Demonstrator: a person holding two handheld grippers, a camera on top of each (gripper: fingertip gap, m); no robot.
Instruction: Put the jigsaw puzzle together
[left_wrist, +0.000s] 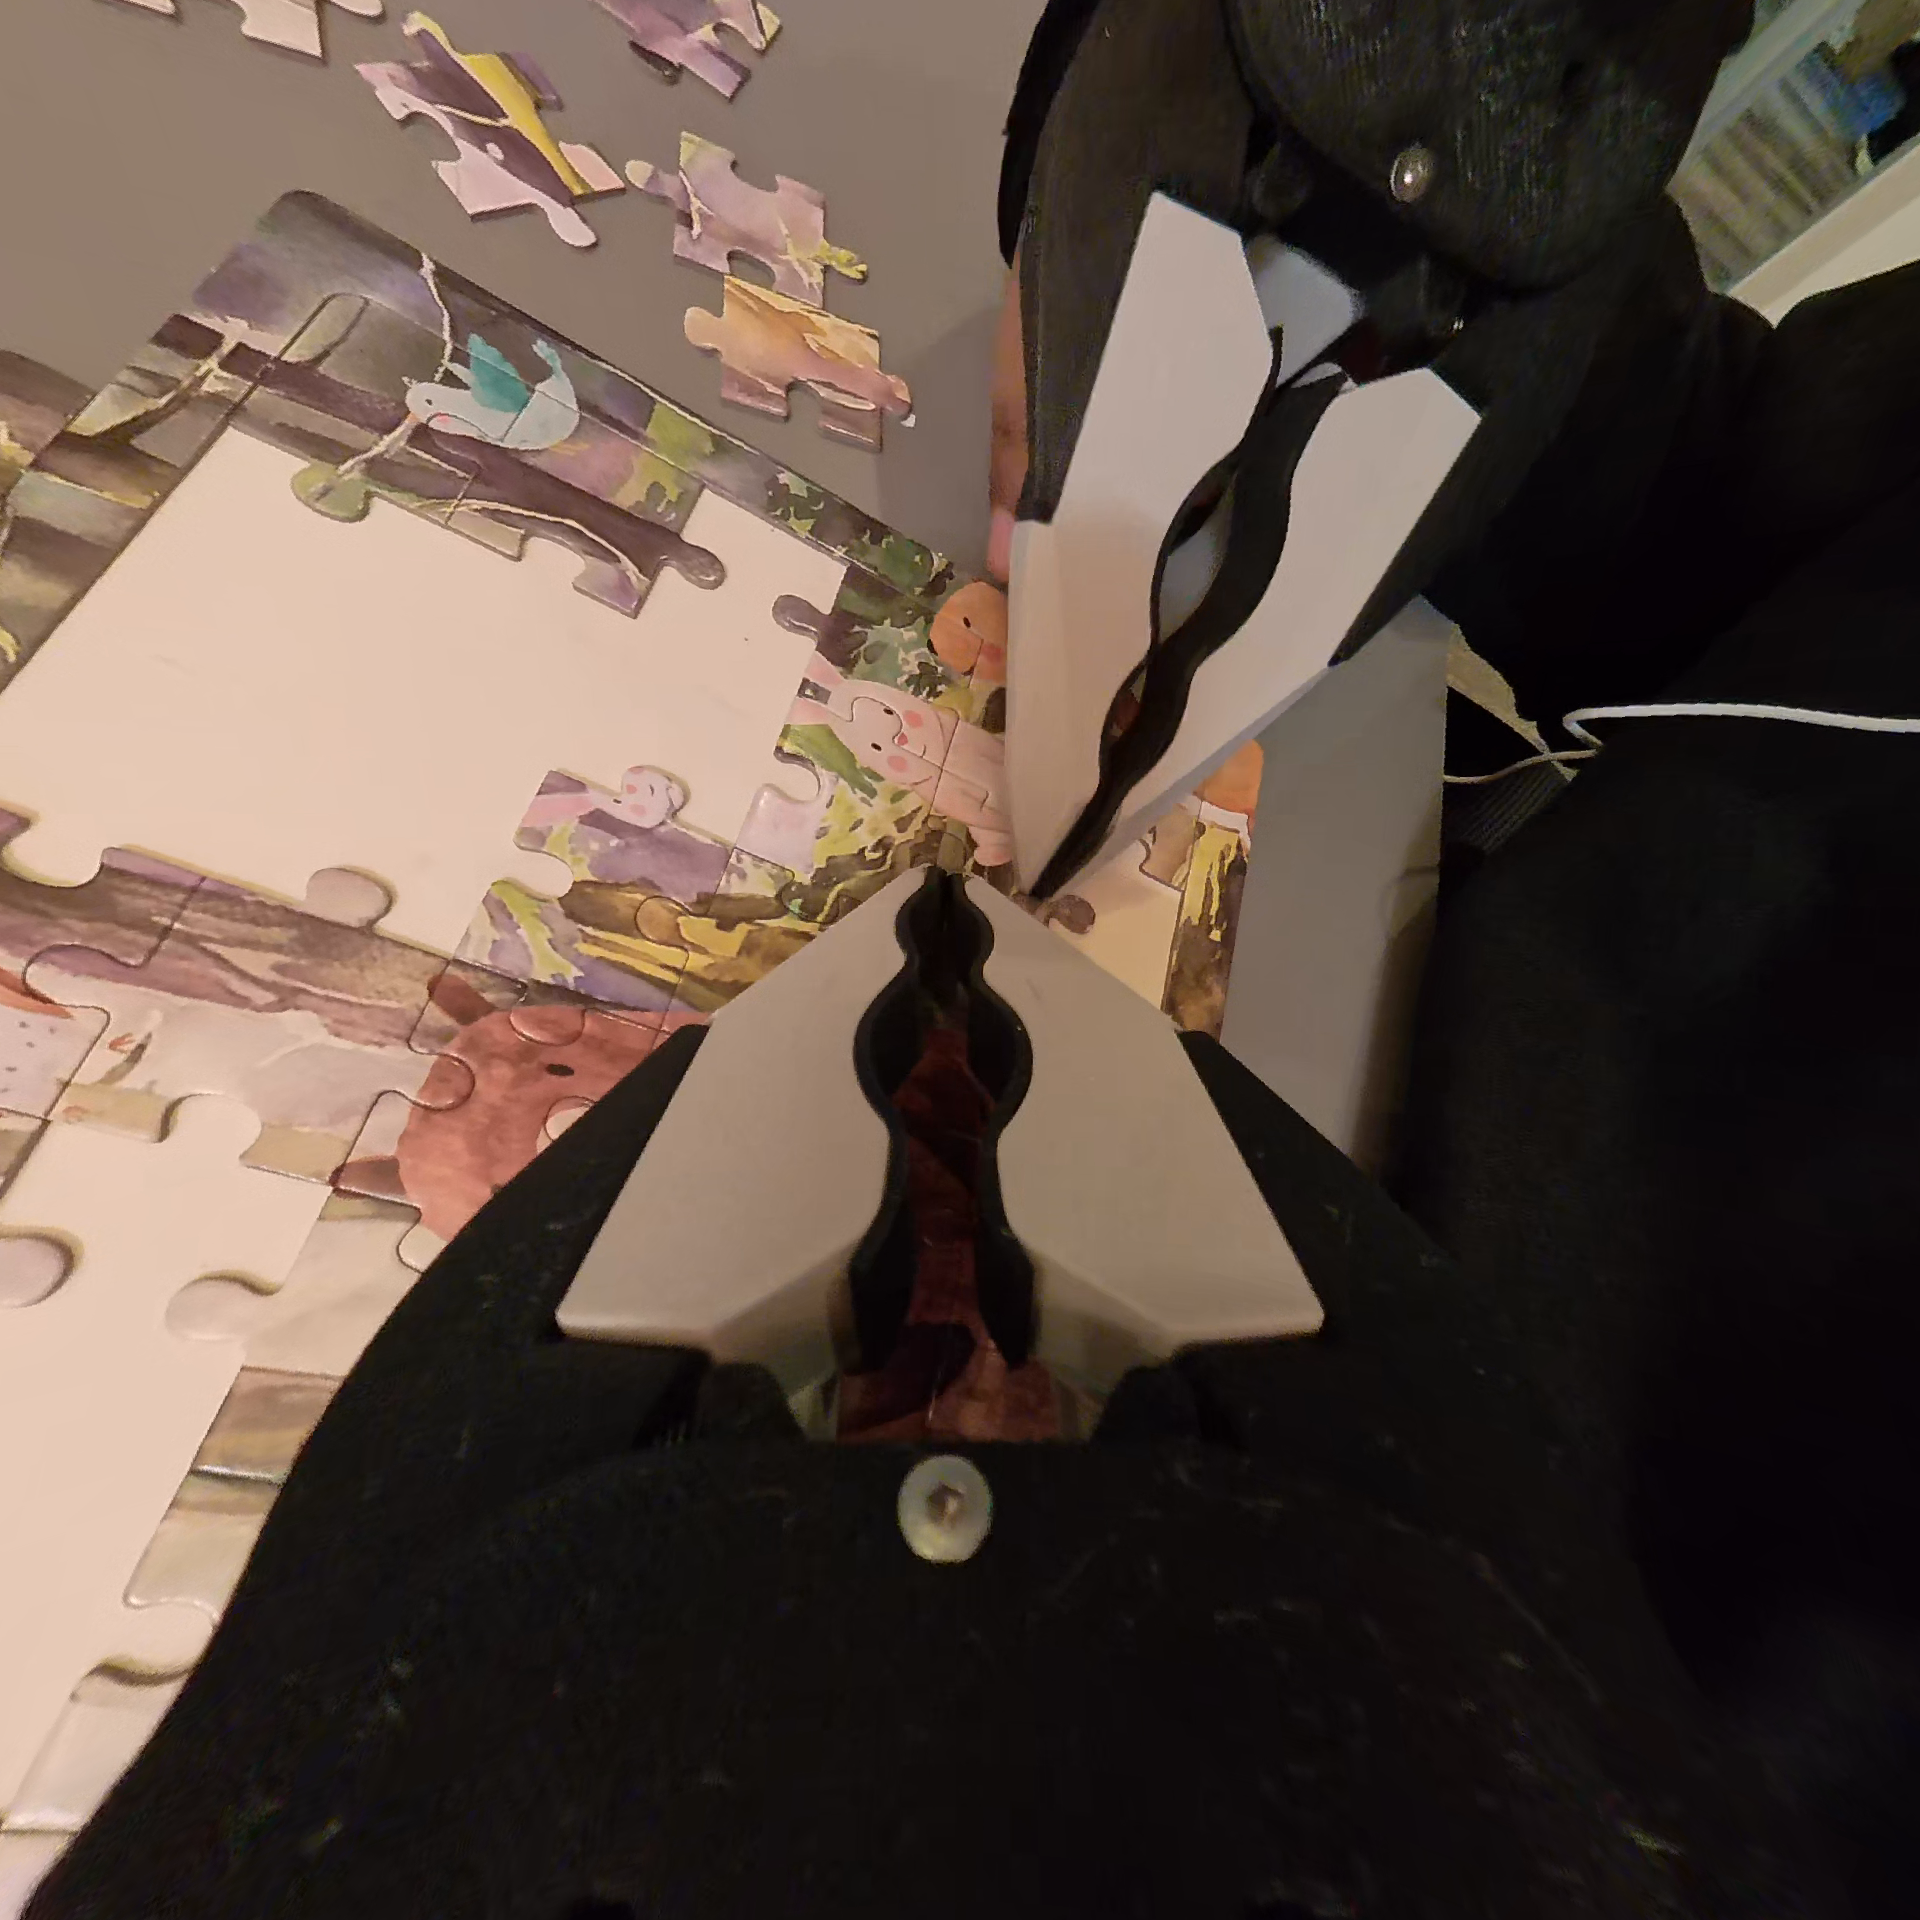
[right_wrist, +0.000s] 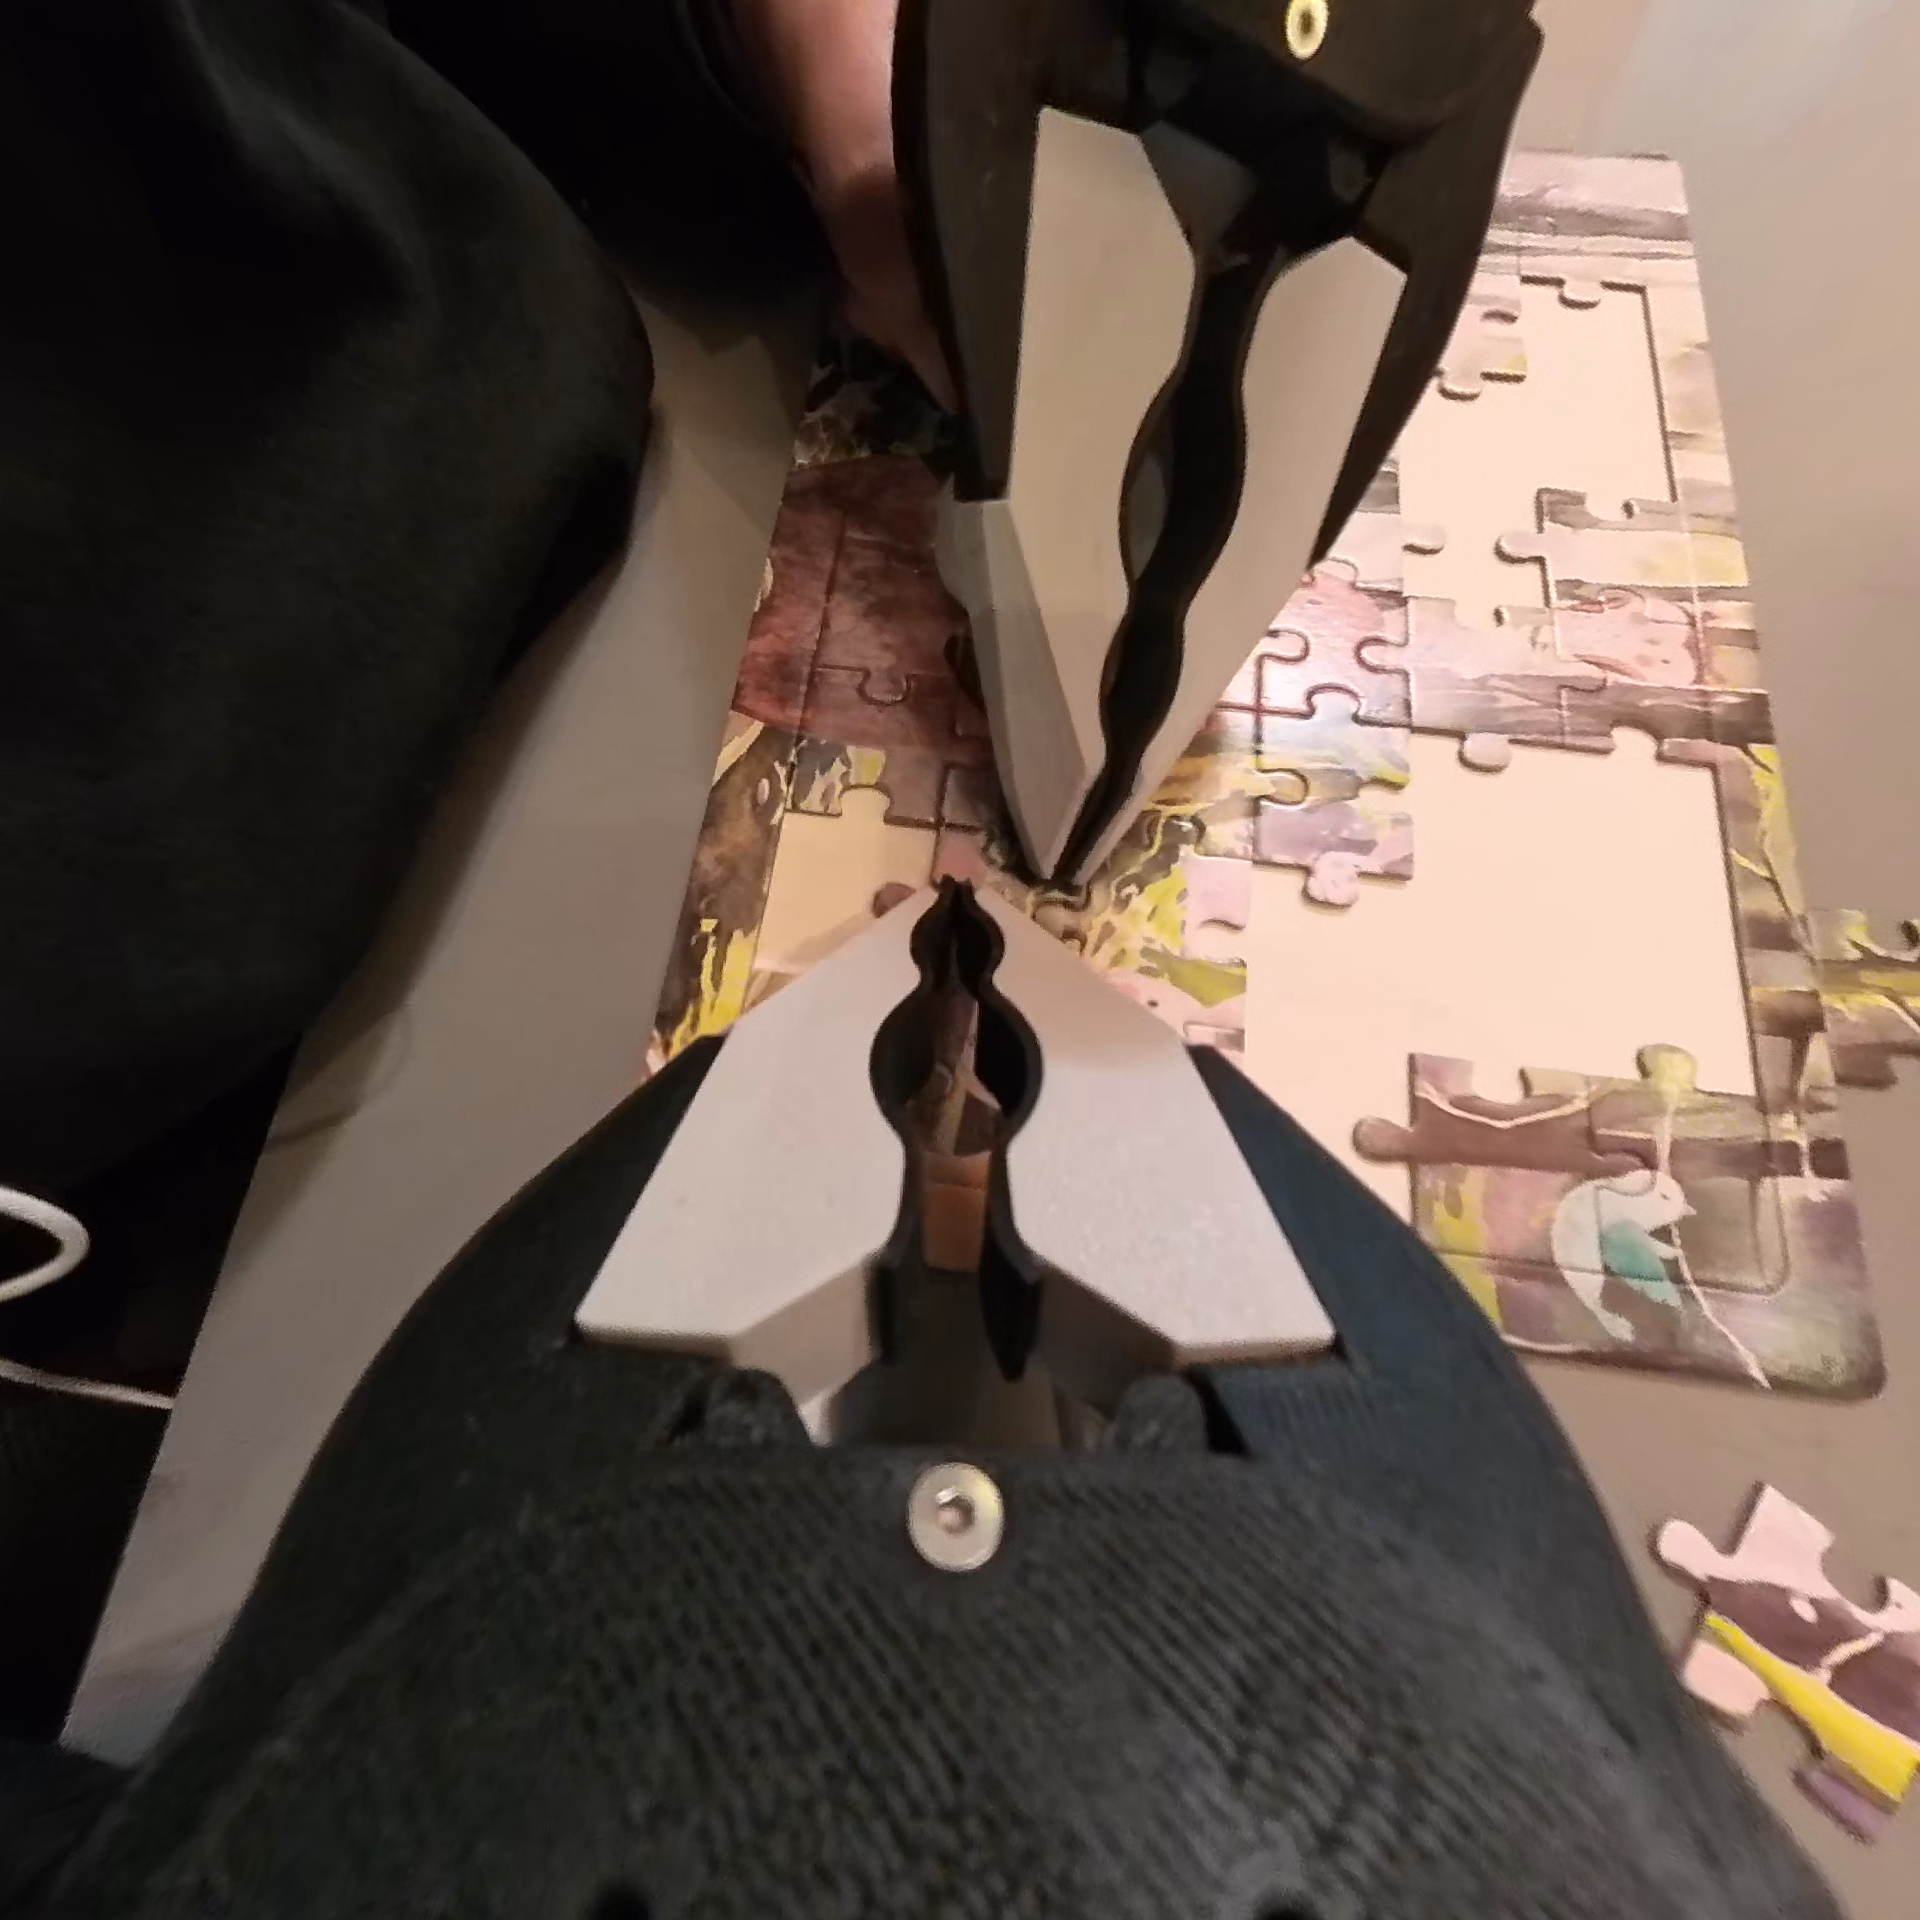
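The jigsaw puzzle tray (left_wrist: 416, 665) lies on the grey table, partly filled, with white bare base in the middle; it also shows in the right wrist view (right_wrist: 1507, 935). Joined pieces show a blue bird (left_wrist: 509, 400), a brown bear (left_wrist: 520, 1091) and a pink rabbit (left_wrist: 894, 727). My left gripper (left_wrist: 945, 883) is shut, with its tip down on the joined pieces near the tray's near edge. My right gripper (right_wrist: 951, 894) is shut too, its tip on the puzzle right beside the left one. I see no piece held in either one.
Several loose pieces (left_wrist: 488, 135) lie on the grey table beyond the tray, one more (right_wrist: 1808, 1621) beside the bird corner. A person's dark clothing (left_wrist: 1714, 1039) fills the side past the table's white edge (left_wrist: 1340, 935). Less than 4 cm separates the two grippers' tips. The brown bear (left_wrist: 520, 1091) sits 8 cm or so from the ends of my left fingers.
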